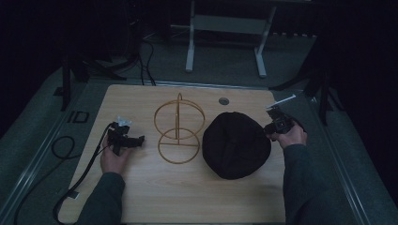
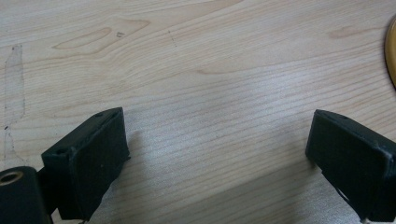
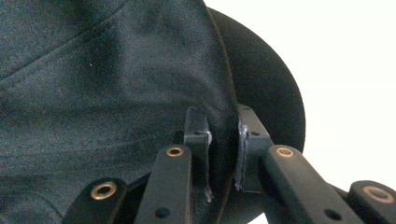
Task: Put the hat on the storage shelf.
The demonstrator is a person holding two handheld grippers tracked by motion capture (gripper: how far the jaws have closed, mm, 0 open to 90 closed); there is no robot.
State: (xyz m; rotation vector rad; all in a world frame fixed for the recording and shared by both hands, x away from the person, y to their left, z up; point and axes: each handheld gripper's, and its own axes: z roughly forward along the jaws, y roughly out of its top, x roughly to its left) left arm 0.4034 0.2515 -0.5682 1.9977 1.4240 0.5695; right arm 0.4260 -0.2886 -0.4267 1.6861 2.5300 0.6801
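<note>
right tool (image 3: 223, 154) pinching black hat (image 3: 107, 93) brim

I'm seeing the wire stand (image 1: 179, 131) sitting mid-table (image 1: 141, 197), the hat (image 1: 236, 145) lying just right of it, my grippers flanking both.

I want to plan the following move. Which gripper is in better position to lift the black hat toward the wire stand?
Right. The right gripper is already shut on the black hat at its edge. The left gripper is open over bare table, beside the wire stand.
</note>
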